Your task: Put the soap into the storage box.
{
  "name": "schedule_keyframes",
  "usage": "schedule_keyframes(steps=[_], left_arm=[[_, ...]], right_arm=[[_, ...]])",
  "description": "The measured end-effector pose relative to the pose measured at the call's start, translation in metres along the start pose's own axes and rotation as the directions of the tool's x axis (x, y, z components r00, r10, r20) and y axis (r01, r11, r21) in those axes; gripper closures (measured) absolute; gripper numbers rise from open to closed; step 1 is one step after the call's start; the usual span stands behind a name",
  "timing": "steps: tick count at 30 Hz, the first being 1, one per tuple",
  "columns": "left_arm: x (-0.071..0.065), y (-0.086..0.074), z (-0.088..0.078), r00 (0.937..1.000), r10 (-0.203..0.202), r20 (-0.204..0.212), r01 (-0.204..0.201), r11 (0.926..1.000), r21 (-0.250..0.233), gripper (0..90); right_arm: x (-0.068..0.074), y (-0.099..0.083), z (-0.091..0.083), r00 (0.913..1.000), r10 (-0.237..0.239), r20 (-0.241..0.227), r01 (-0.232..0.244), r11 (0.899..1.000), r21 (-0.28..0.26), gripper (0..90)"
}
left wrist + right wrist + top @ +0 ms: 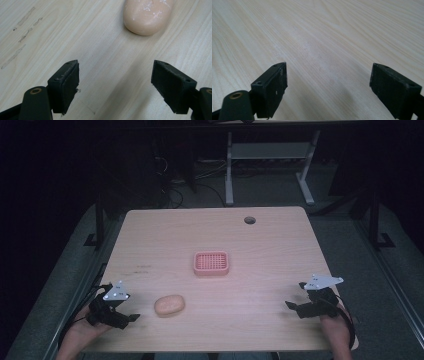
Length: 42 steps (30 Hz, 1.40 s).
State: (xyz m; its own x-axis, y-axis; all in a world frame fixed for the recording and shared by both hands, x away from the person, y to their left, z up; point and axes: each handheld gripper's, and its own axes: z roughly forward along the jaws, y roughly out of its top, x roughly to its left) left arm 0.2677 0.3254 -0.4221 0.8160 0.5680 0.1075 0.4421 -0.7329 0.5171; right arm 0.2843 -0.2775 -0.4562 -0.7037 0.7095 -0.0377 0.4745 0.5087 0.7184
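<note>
A peach-coloured oval bar of soap (pixel 169 305) lies on the wooden table (pixel 270 250) near the front left. A pink slatted soap dish (pixel 211 263) sits mid-table, empty. My left gripper (pixel 131 317) rests at the front left, just left of the soap, open and holding nothing. In the left gripper view the soap (pixel 147 15) lies ahead, beyond the spread jaws of that gripper (pixel 116 85). My right gripper (pixel 291 306) stands open near the front right edge; in the right gripper view only bare wood lies between the jaws of this gripper (pixel 328 90).
A round cable hole (pixel 249 220) is at the table's far right. Faint scuff marks (pixel 140 268) show on the left part of the top. Behind the table stand white desk legs (pixel 229 170) and cables on a dark floor.
</note>
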Motion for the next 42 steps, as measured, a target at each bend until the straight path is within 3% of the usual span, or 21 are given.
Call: schedule_keyframes(steps=[10, 16, 23, 29, 35, 42], left_arm=[[0.000, 0.001, -0.002, 0.9999, -0.008, 0.010, 0.008, 0.9998, 0.018, 22.3], [0.000, 0.008, -0.003, 0.9998, 0.020, 0.006, -0.020, 0.9989, 0.042, 22.3], [0.000, 0.016, -0.005, 0.9993, 0.037, 0.008, -0.037, 0.9988, 0.031, 21.1], [-0.001, 0.019, -0.005, 0.9987, 0.046, 0.024, -0.047, 0.9980, 0.043, 20.8], [0.002, 0.018, -0.005, 0.9990, 0.032, 0.032, -0.034, 0.9977, 0.059, 20.6], [0.002, 0.022, -0.007, 0.9983, 0.049, 0.030, -0.051, 0.9962, 0.071, 20.5]], right_arm=[[0.002, 0.004, 0.006, 0.9995, -0.022, -0.022, 0.023, 1.000, 0.007, 14.2], [0.003, 0.003, 0.004, 0.9992, -0.039, -0.013, 0.039, 0.999, 0.006, 14.2], [0.003, 0.002, -0.001, 0.9996, -0.027, -0.010, 0.026, 0.999, -0.021, 14.2], [0.005, 0.005, 0.001, 0.9988, -0.047, -0.011, 0.046, 0.999, -0.017, 14.2], [0.005, 0.004, 0.004, 0.9992, -0.035, -0.017, 0.035, 0.999, -0.010, 14.3], [0.002, 0.004, 0.008, 0.9997, -0.022, -0.013, 0.022, 1.000, 0.000, 14.3]])
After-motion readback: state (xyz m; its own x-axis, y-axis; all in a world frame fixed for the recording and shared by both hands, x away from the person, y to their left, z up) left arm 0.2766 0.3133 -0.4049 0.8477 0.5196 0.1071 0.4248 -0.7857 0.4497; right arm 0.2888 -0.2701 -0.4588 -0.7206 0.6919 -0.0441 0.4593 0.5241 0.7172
